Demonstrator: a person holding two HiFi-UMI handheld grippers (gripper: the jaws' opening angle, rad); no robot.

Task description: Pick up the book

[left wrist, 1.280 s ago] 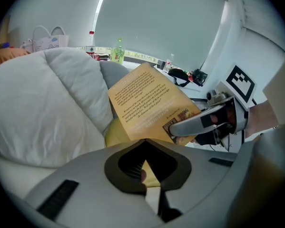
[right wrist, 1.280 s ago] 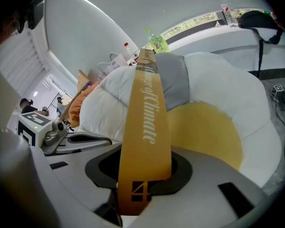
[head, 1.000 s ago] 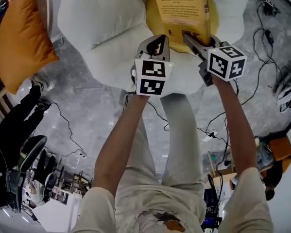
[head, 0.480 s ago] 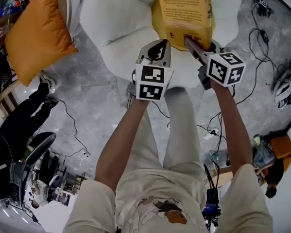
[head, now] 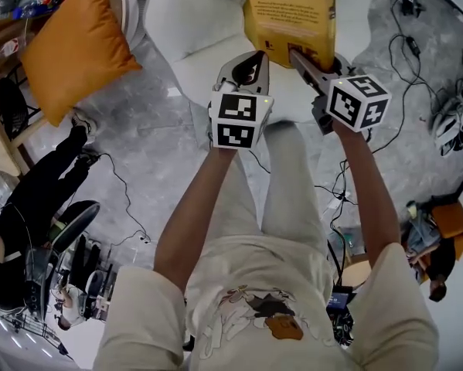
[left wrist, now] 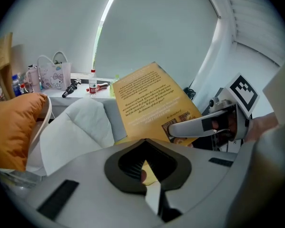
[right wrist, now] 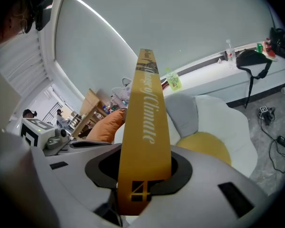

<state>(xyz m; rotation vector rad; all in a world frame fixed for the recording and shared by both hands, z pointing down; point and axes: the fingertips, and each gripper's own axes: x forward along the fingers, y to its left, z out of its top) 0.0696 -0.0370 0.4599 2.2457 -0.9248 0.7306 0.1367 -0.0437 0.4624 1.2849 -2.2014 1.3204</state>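
yellow book (head: 289, 10) is held clear of the white armchair (head: 192, 29). its long axis runs forward and away from the person, and the near end of its spine is clamped in the right gripper (head: 302, 59). the left gripper (head: 245, 74), jaws drawn together on nothing, hangs just beside the book's near left corner, so it looks like the free hand for steadying the cover.

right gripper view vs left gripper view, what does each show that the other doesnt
Only the right gripper view: the yellow book's lettered spine between the right tool's jaws, and cables on the floor. Only the left gripper view: the book's printed back cover, and that tool from outside, clamped on it. Both: the book, the orange cushion, the white seat.
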